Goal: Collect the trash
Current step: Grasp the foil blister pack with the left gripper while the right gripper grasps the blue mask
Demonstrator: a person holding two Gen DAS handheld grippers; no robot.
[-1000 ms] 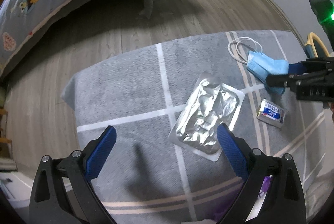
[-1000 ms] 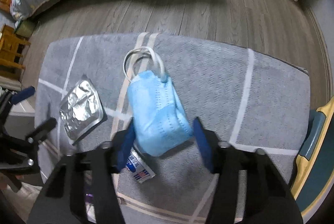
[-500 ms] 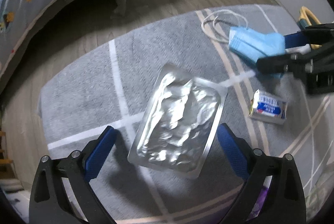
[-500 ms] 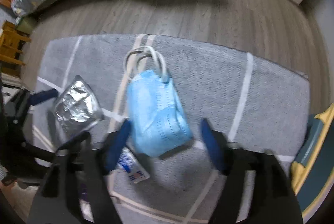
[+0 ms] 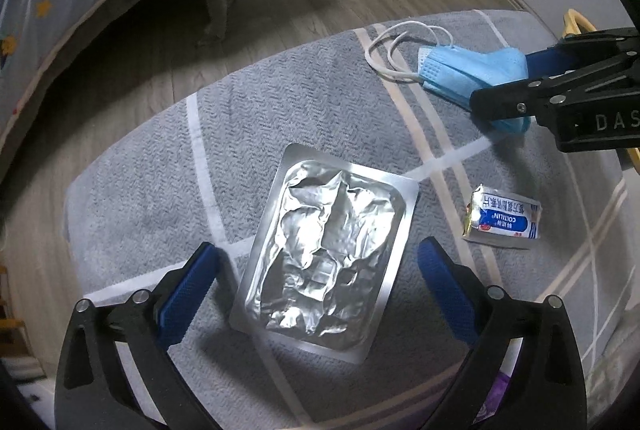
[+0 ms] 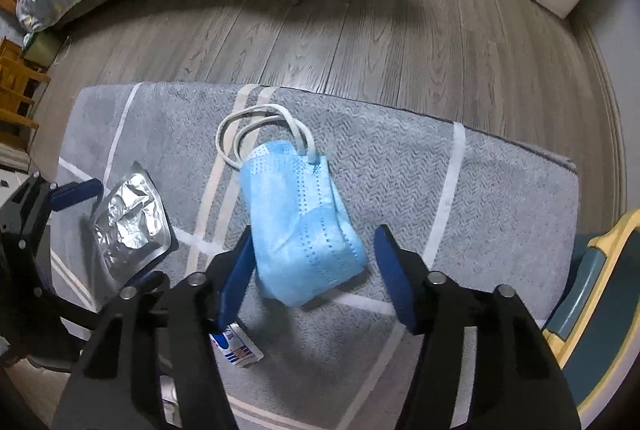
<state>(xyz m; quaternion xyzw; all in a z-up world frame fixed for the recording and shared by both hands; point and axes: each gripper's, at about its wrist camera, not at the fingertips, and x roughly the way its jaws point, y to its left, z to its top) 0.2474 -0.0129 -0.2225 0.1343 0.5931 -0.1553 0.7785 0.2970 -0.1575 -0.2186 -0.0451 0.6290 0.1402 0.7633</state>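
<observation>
1. Silver foil is what the left gripper [image 5: 318, 268] is after: the crumpled rectangular foil blister tray [image 5: 326, 254] lies flat on the grey woven rug with pale stripes [image 5: 132, 197], and the blue pads stand to either side of its near end, jaws wide apart, nothing pinched.
2. The tray sits skewed to the pads, so I'd guess the grip will land across its long flat rims; thin foil may buckle.
3. The right gripper [image 6: 314, 272] straddles the folded light-blue pleated face mask with white ear loops [image 6: 298, 226], also lying on the rug. Its jaws have just been closing in; the mask is between them, the left pad is at the mask's edge and the right pad stands clear of it, so no clamp yet.
4. The mask's loops trail away from the gripper, which leaves the bulky folded body as the graspable part.
5. A small white-and-blue printed sachet [image 5: 504, 218] lies on the rug between the two targets, untouched; likely a later pick.
6. Pose: both grippers point steeply down at the rug, side by side, the right one's black frame showing at the edge of the left view.
7. Nothing collected at this point; no bin in view.
</observation>
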